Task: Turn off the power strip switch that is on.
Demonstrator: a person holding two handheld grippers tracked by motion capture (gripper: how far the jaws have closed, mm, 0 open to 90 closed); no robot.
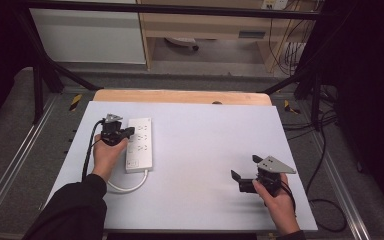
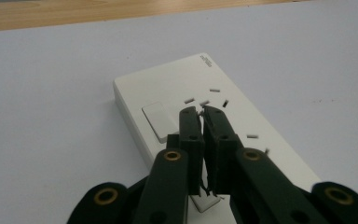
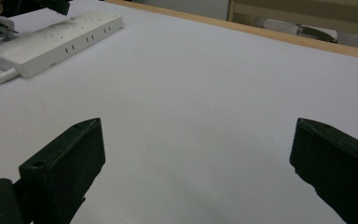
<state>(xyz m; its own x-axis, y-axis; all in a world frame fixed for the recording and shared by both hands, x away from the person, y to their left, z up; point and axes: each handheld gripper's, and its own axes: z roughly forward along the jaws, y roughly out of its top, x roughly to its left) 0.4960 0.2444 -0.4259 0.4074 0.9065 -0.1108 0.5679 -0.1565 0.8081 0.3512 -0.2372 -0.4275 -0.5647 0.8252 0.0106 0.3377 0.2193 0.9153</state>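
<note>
A white power strip lies flat on the left part of the pale table sheet, with its white cord curling out of the near end. My left gripper hangs over the strip's left edge, held by a hand in a dark sleeve. In the left gripper view its jaws stand almost together above the strip's sockets, beside a square switch. A small white piece shows under the jaws; whether it is gripped I cannot tell. My right gripper rests at the near right, wide open, nothing between its fingers.
A wooden table edge runs along the far side of the sheet. Black frame bars and cables stand around the table. In the right gripper view the power strip lies far off at the upper left.
</note>
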